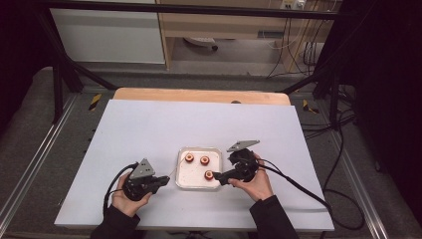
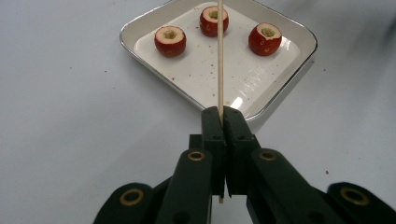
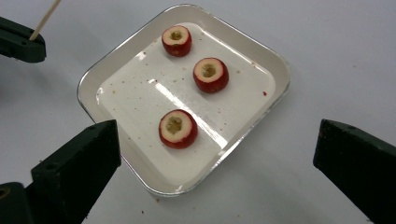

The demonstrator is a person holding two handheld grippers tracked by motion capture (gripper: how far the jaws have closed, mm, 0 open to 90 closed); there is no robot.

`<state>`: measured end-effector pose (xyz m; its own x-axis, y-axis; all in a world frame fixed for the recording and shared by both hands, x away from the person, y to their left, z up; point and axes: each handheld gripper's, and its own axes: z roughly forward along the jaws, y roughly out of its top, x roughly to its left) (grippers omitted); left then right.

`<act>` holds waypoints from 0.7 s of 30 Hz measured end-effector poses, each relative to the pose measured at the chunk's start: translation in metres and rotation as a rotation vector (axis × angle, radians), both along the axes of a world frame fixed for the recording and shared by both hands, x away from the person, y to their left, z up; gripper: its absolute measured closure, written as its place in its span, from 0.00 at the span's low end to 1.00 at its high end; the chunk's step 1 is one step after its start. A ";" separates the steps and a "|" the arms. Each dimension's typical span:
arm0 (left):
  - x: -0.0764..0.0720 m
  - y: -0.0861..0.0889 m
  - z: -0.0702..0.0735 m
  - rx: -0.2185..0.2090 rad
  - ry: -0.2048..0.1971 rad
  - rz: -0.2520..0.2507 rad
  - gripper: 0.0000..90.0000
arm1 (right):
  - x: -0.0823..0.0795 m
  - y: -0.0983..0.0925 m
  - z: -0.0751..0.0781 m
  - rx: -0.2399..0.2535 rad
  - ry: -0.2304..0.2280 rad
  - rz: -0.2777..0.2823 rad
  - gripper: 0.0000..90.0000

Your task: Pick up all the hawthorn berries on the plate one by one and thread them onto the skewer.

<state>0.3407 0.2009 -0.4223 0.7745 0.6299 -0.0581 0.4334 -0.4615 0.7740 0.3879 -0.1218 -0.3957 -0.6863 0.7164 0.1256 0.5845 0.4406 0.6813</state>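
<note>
A white square tray [image 1: 185, 180] in the middle of the table holds three cored red fruits [image 1: 189, 158] [image 1: 204, 160] [image 1: 209, 175]. My left gripper [image 2: 223, 114] is shut on a thin wooden skewer [image 2: 220, 56], which points out over the tray [image 2: 280, 100] towards the middle fruit [image 2: 214, 21]. In the high view this gripper [image 1: 161, 181] sits just left of the tray. My right gripper [image 3: 215, 130] stands wide open at the tray's right side [image 1: 221, 178], with the nearest fruit [image 3: 178, 129] ahead between its jaws and not touched.
The tray rests on a white board [image 1: 149, 129] laid over a wooden table. Black cables [image 1: 298, 186] trail off to the right. In the right gripper view the left gripper's tip [image 3: 21, 44] and its skewer [image 3: 45, 18] sit beyond the tray's far-left corner.
</note>
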 end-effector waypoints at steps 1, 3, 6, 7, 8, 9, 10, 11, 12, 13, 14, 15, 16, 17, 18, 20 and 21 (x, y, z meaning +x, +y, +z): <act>0.000 0.000 0.000 -0.003 0.000 0.000 0.98 | 0.000 0.003 0.000 -0.002 0.004 -0.001 0.03; 0.000 0.001 0.000 -0.002 -0.007 0.005 0.98 | 0.001 0.008 -0.001 -0.017 0.005 0.006 0.05; 0.000 0.003 0.001 0.000 -0.013 0.011 0.98 | 0.004 0.016 -0.002 -0.021 0.023 0.025 0.11; 0.000 0.003 0.001 -0.001 -0.014 0.014 0.98 | 0.005 0.019 -0.003 -0.027 0.029 0.032 0.11; 0.001 0.003 0.000 0.000 -0.013 0.015 0.98 | 0.006 0.022 -0.003 -0.029 0.039 0.037 0.14; 0.001 0.004 0.000 -0.002 -0.013 0.017 0.98 | 0.007 0.024 -0.004 -0.026 0.046 0.039 0.17; 0.001 0.004 0.000 0.002 -0.011 0.014 0.98 | 0.009 0.027 -0.005 -0.027 0.062 0.036 0.17; 0.001 0.004 -0.001 0.003 -0.011 0.014 0.98 | 0.011 0.029 -0.006 -0.034 0.074 0.038 0.19; 0.001 0.004 -0.001 0.002 -0.010 0.015 0.98 | 0.012 0.032 -0.007 -0.047 0.085 0.045 0.23; 0.001 0.004 -0.001 0.003 -0.009 0.015 0.98 | 0.014 0.034 -0.009 -0.057 0.089 0.050 0.25; 0.001 0.004 -0.001 0.004 -0.010 0.015 0.98 | 0.015 0.036 -0.010 -0.062 0.093 0.056 0.26; 0.001 0.004 -0.002 0.004 -0.009 0.014 0.98 | 0.016 0.038 -0.012 -0.059 0.105 0.059 0.29; 0.001 0.004 -0.002 0.005 -0.008 0.013 0.98 | 0.016 0.040 -0.013 -0.058 0.119 0.057 0.31; 0.001 0.003 -0.002 0.006 -0.008 0.013 0.98 | 0.017 0.041 -0.014 -0.057 0.125 0.060 0.32; 0.001 0.003 -0.002 0.006 -0.007 0.012 0.98 | 0.017 0.043 -0.015 -0.059 0.133 0.060 0.34; 0.001 0.003 -0.002 0.006 -0.006 0.011 0.98 | 0.019 0.044 -0.017 -0.066 0.140 0.066 0.38; 0.001 0.003 -0.002 0.007 -0.006 0.010 0.98 | 0.019 0.045 -0.018 -0.078 0.140 0.069 0.40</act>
<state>0.3413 0.2039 -0.4247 0.7685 0.6380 -0.0493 0.4334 -0.4622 0.7736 0.4069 -0.0773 -0.4136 -0.7138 0.6796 0.1691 0.6378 0.5310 0.5579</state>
